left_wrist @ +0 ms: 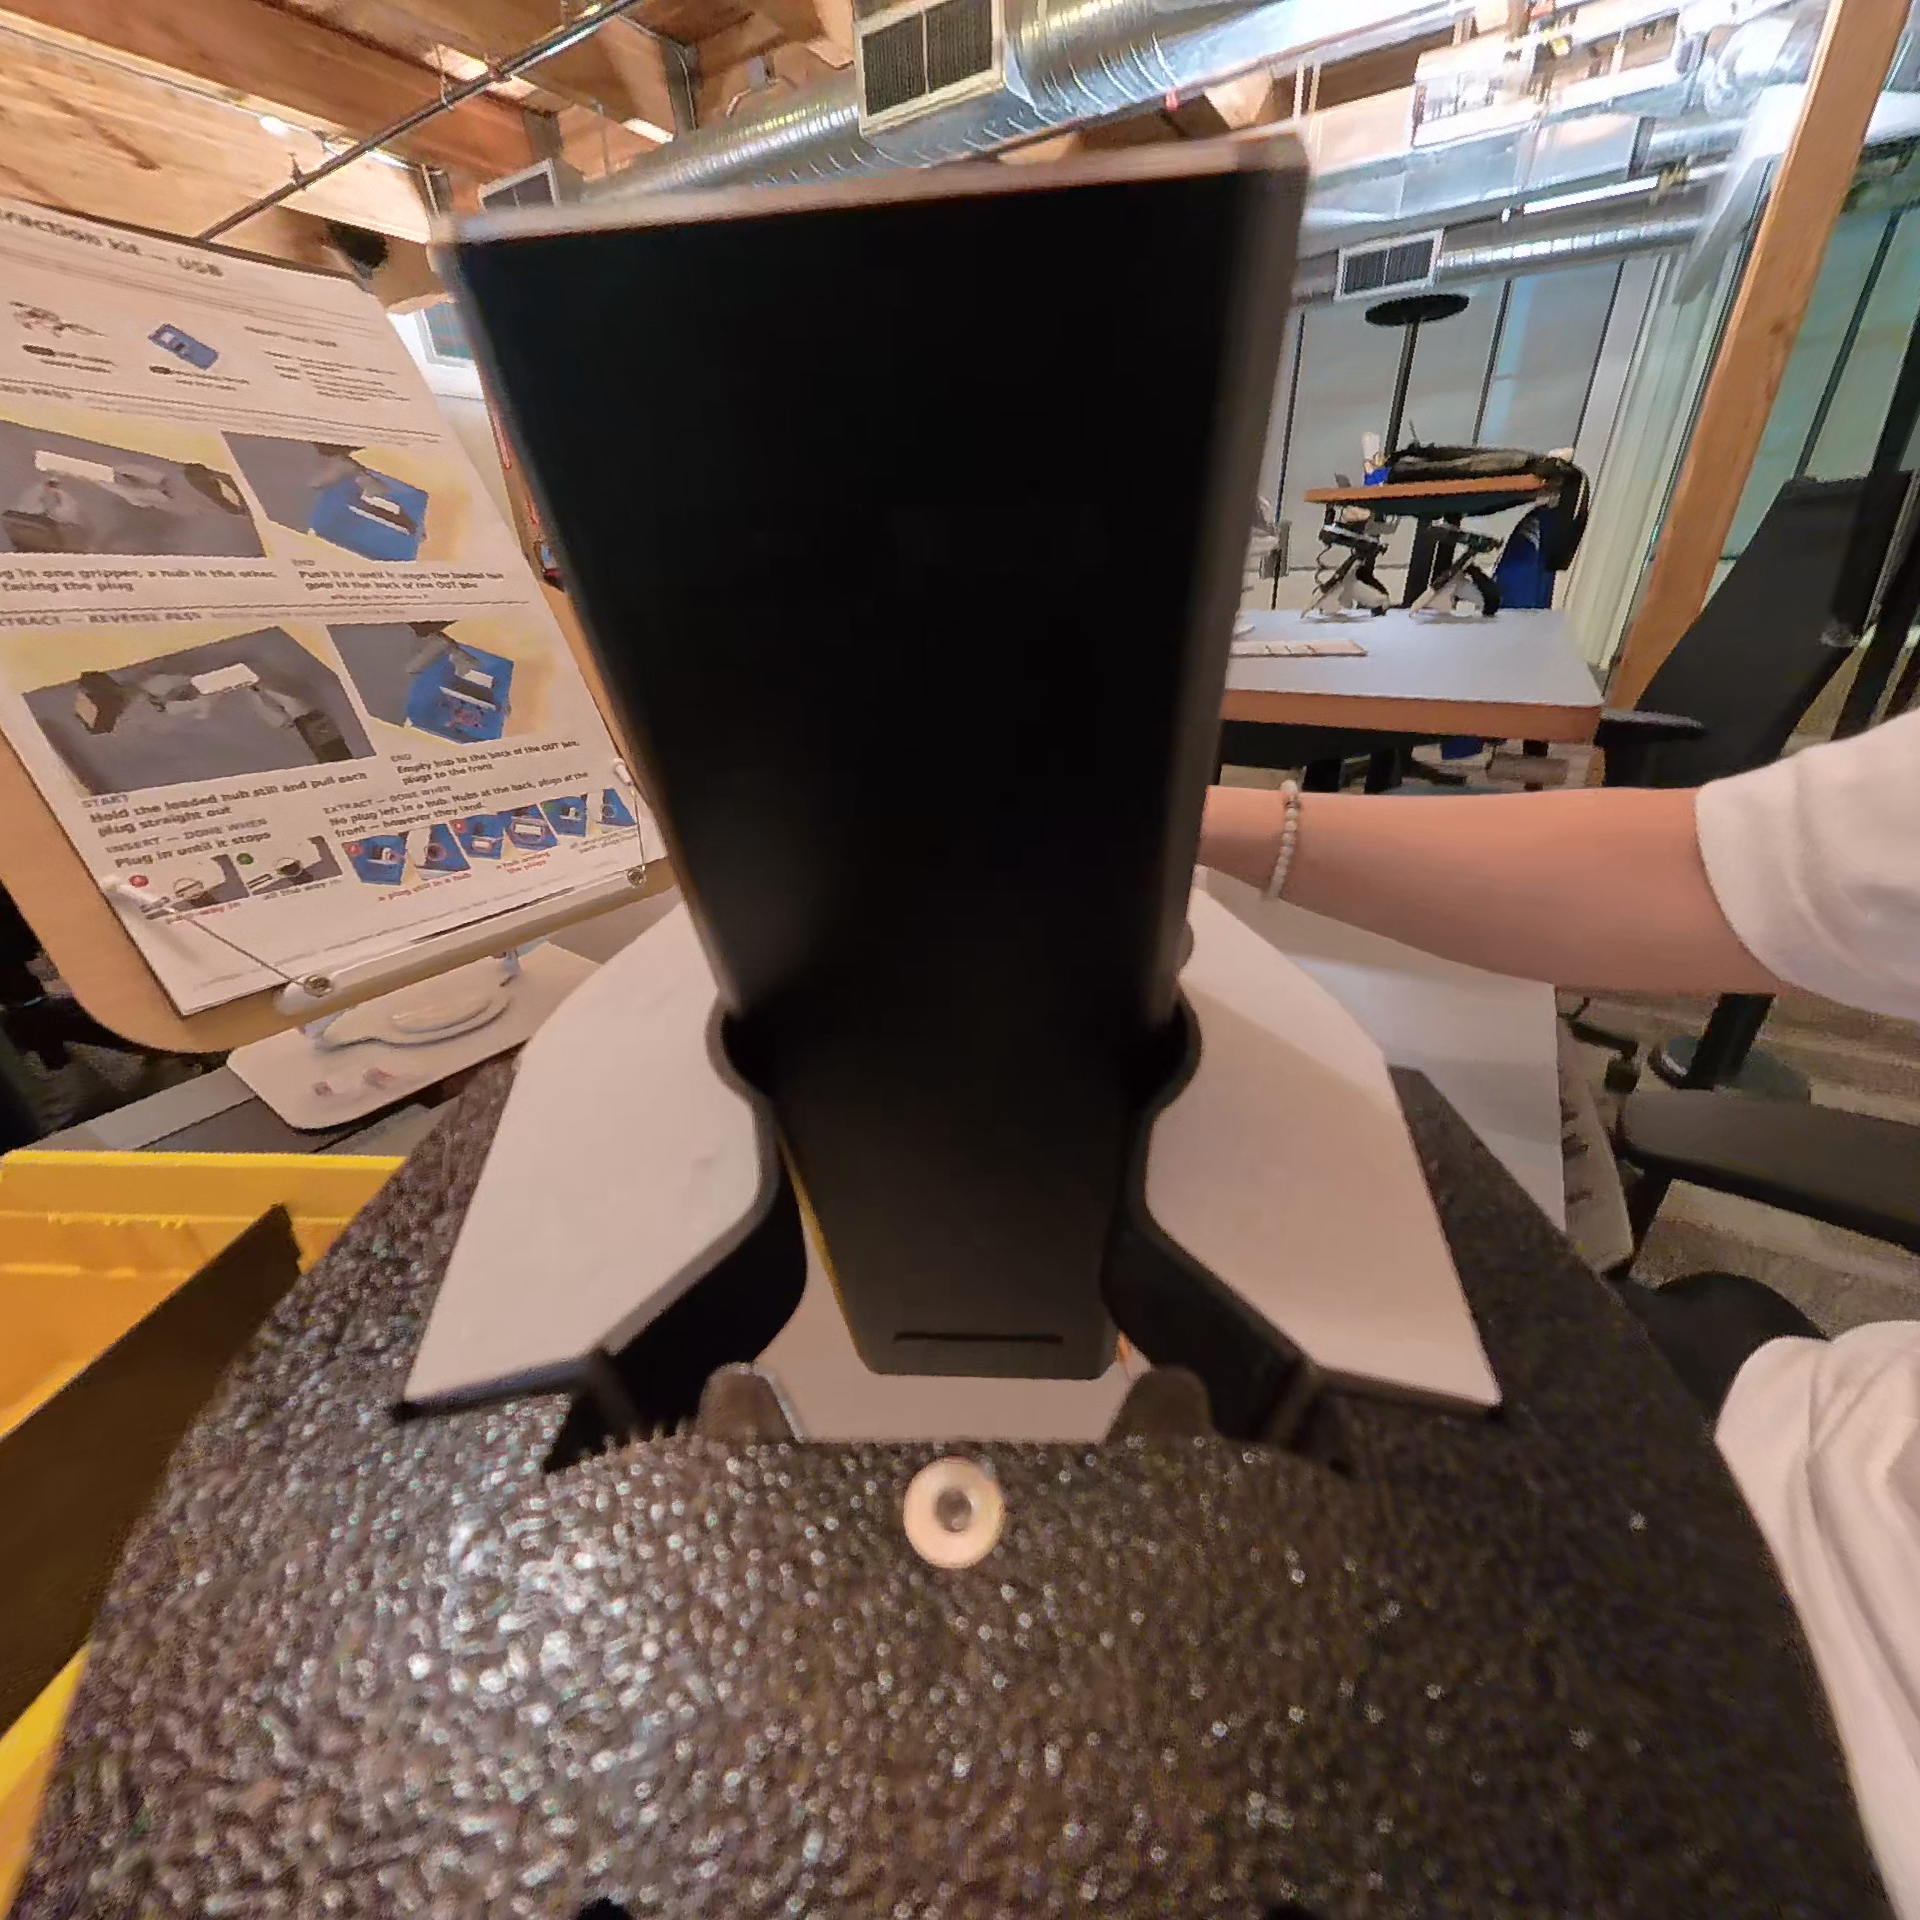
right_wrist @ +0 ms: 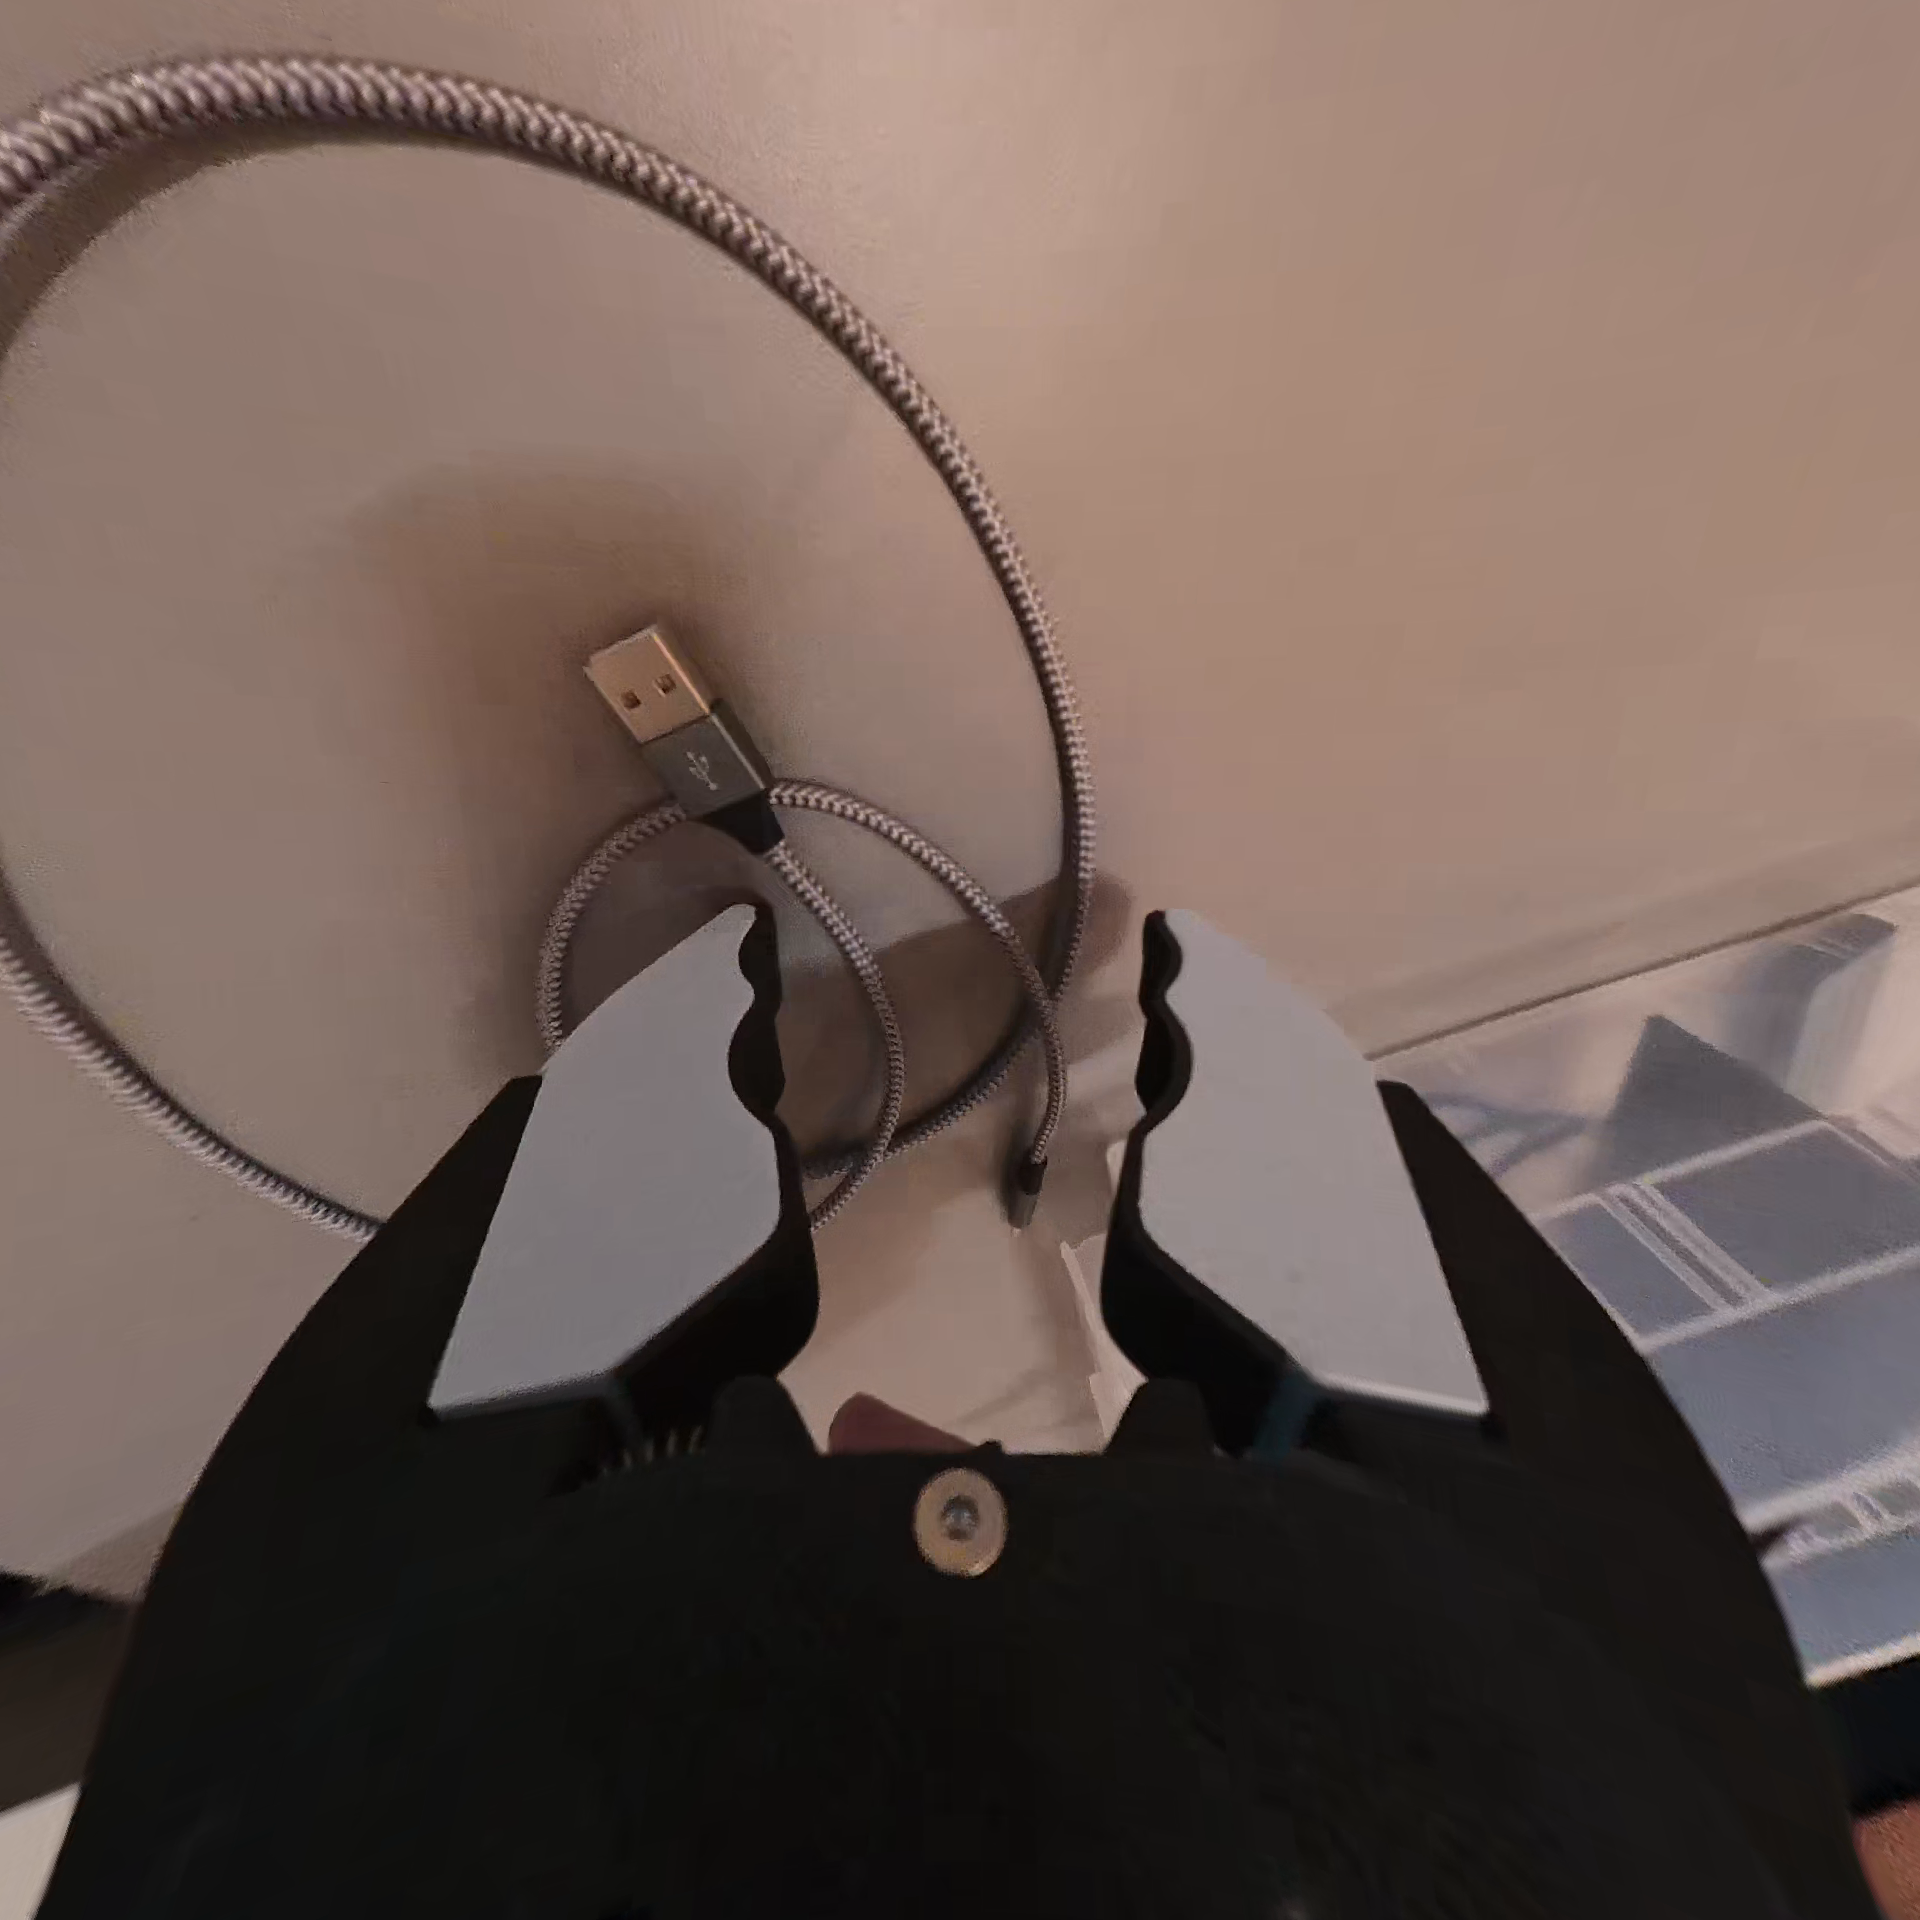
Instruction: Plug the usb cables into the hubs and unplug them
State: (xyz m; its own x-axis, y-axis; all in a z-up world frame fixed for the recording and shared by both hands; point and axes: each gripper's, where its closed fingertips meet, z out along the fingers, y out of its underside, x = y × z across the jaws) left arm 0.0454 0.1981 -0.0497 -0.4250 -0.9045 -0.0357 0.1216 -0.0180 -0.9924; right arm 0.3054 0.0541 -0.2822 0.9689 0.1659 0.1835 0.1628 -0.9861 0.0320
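In the left wrist view my left gripper is shut on a black flat hub. The hub stands up between the white fingers and hides most of what lies ahead; a slot shows at its near end. In the right wrist view my right gripper is open and empty, just above a grey braided USB cable coiled on a pale surface. The cable's metal USB plug lies flat a little beyond and left of the fingertips. Its small other end lies between the fingers.
An instruction board on a stand is at the left, with a yellow bin below it. A person's arm in a white sleeve reaches in from the right. A translucent plastic container sits right of the cable. One gripper's finger ends stand about 40 cm off the other's.
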